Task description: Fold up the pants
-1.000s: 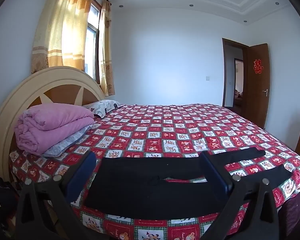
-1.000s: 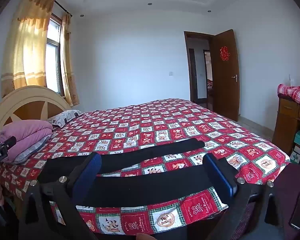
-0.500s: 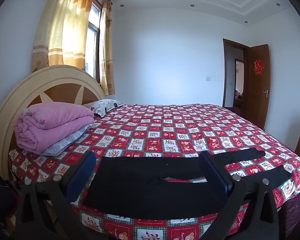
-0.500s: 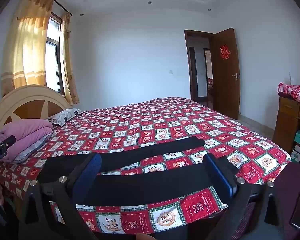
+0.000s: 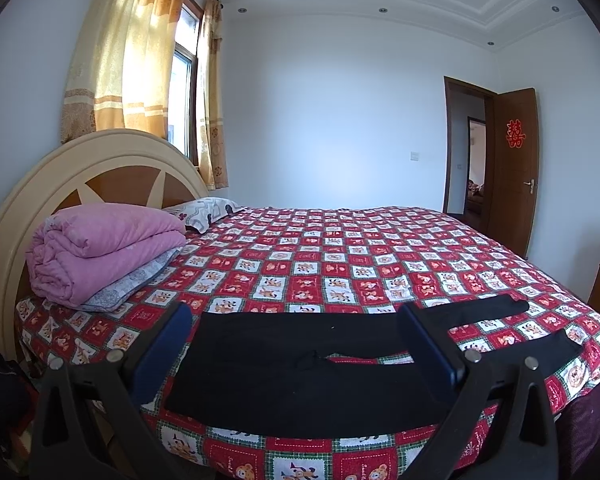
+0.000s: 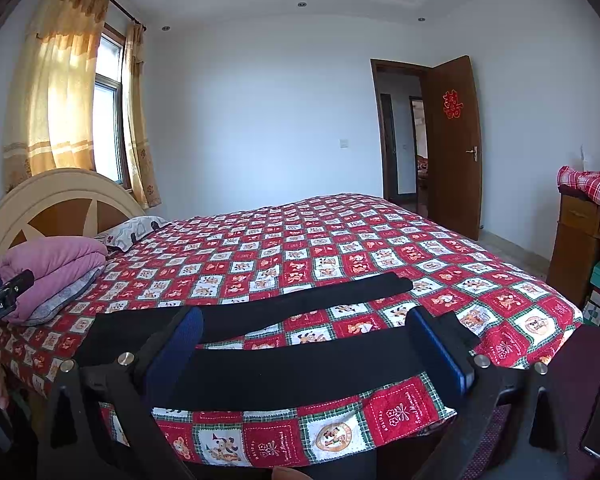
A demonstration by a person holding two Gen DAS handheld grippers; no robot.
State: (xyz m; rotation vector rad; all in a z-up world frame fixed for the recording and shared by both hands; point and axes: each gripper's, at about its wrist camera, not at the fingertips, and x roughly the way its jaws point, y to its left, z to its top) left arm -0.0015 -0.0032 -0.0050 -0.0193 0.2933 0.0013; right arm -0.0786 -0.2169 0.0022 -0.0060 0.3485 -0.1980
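Observation:
Black pants [image 5: 300, 376] lie flat along the near edge of the bed, waist to the left, two legs spread apart toward the right. My left gripper [image 5: 296, 316] is open and empty, held above the waist and crotch area. In the right wrist view the pants [image 6: 300, 368] show both legs, the far leg [image 6: 320, 296] angled away. My right gripper [image 6: 308, 316] is open and empty, held above the near leg. The tip of the left gripper [image 6: 4, 296] shows at the left edge of that view.
The bed has a red checked cartoon quilt [image 5: 340, 256]. A folded pink blanket [image 5: 100, 248] and a pillow [image 5: 204, 216] lie by the round headboard [image 5: 60, 176]. A wooden dresser [image 6: 584, 240] stands right. A brown door [image 6: 452, 144] is open.
Both grippers have moved slightly nearer over the pants. The pants have not moved and both grippers stay open.

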